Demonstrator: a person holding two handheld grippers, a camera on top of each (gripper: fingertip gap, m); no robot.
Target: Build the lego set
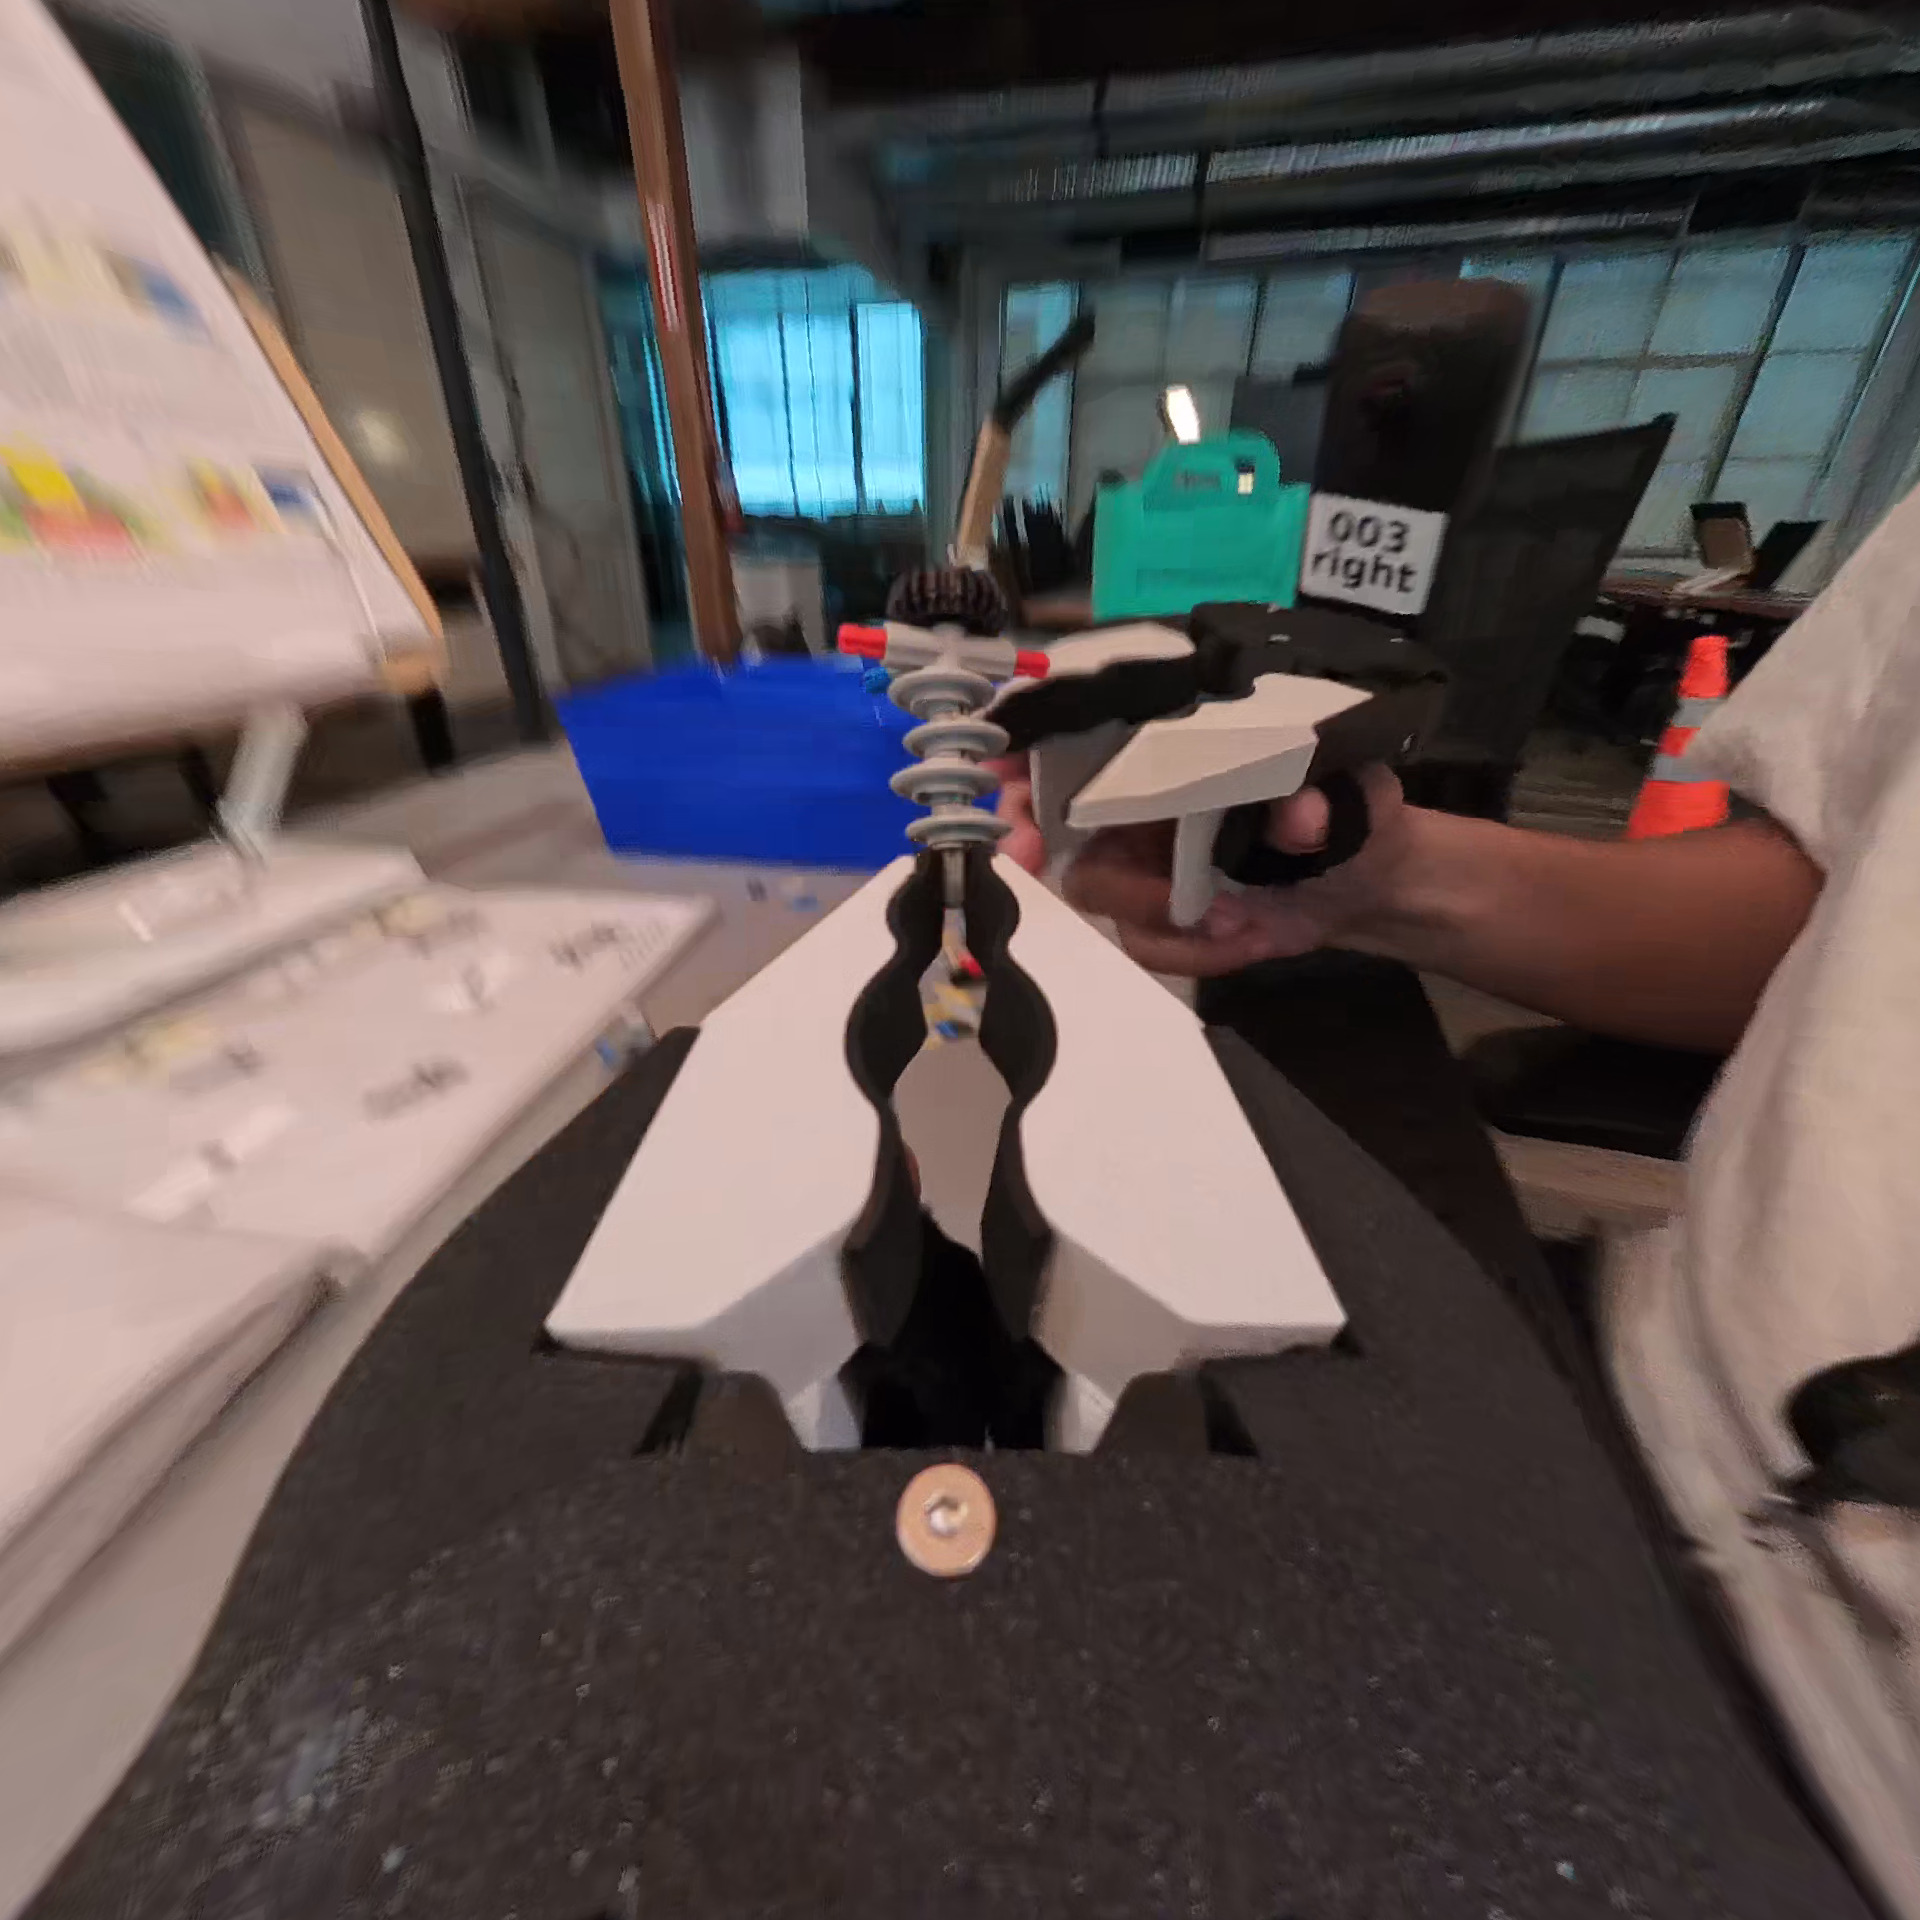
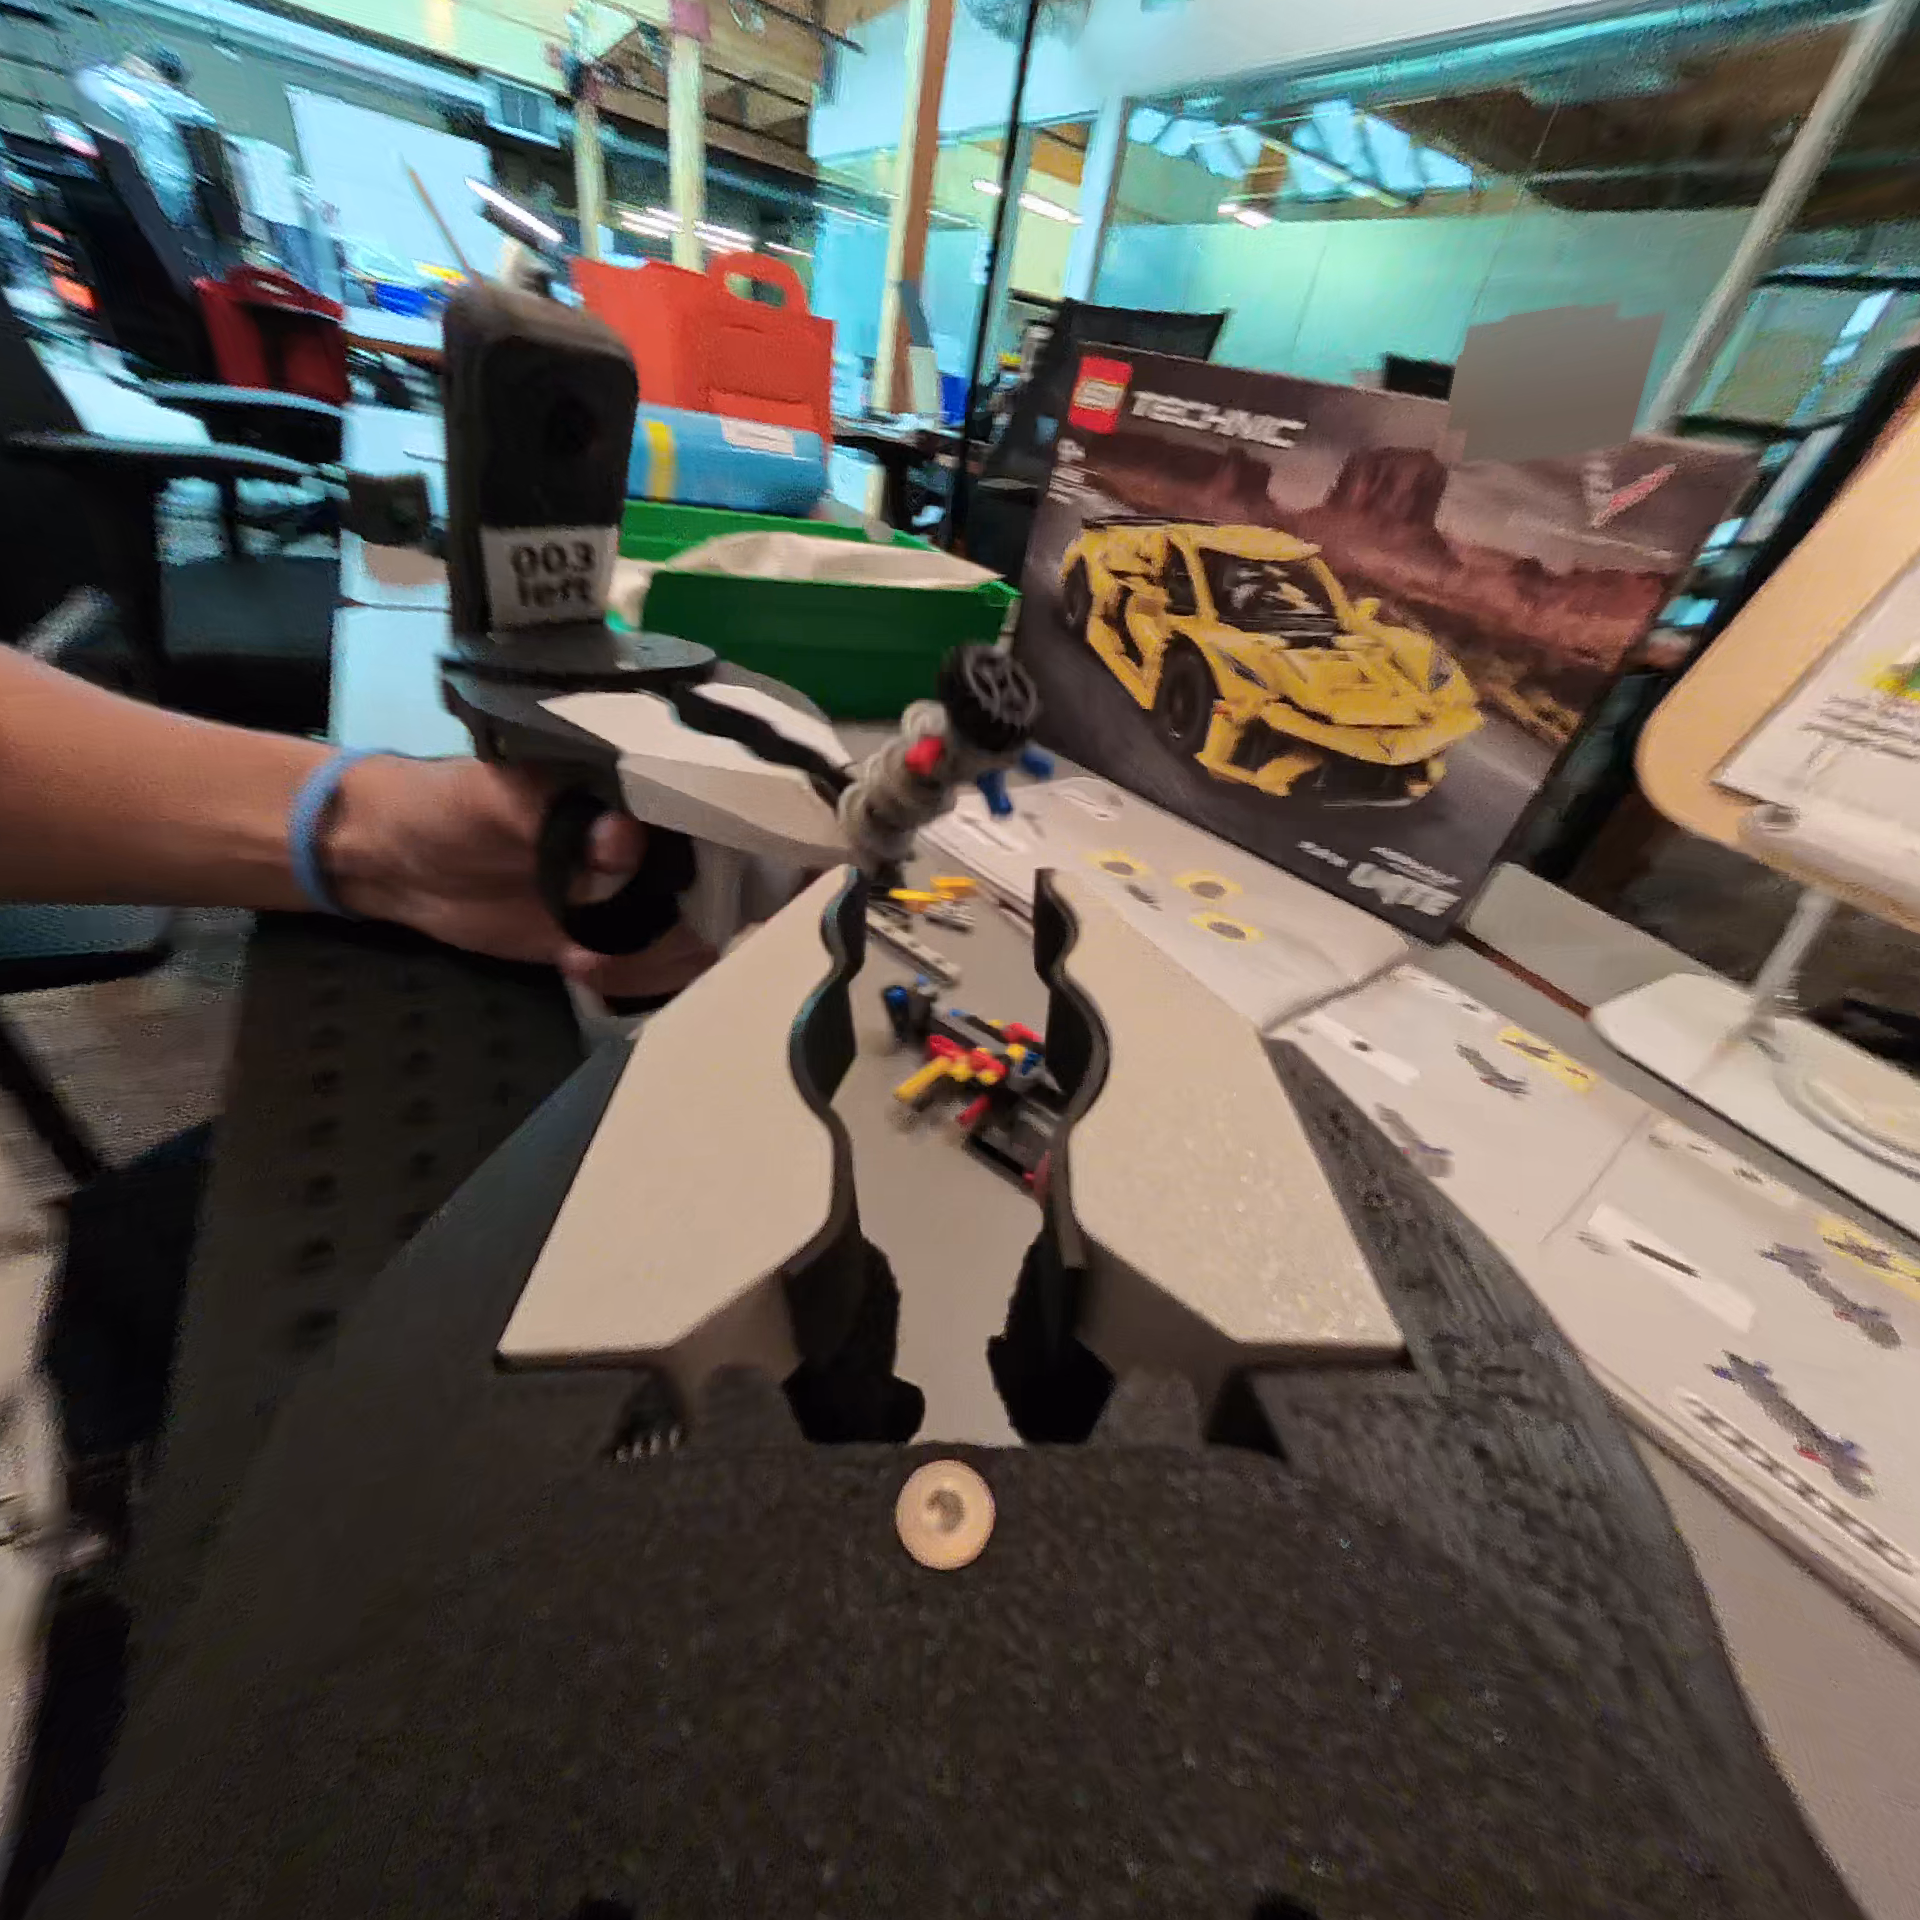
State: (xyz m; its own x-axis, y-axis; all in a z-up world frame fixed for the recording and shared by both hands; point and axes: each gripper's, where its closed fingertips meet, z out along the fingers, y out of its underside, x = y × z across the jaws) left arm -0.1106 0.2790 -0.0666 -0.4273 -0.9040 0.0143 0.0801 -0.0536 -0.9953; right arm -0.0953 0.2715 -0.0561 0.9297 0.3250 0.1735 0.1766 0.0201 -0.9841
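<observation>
An axle (image 1: 951,868) is being clamped at its lower end by the left gripper (image 1: 953,883); four grey discs (image 1: 954,743), two red pins (image 1: 860,638) and one black gear (image 1: 945,600) are being carried on it. The right gripper (image 2: 948,904) is being held apart, empty, above loose pieces (image 2: 971,1060) on the table (image 2: 935,1195). One box (image 2: 1340,634) is being stood behind.

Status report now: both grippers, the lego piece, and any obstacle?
Left gripper shut on the axle assembly, held upright above the table. Right gripper open, empty, beside the assembly. Loose lego parts on the table below; nothing between them.
</observation>
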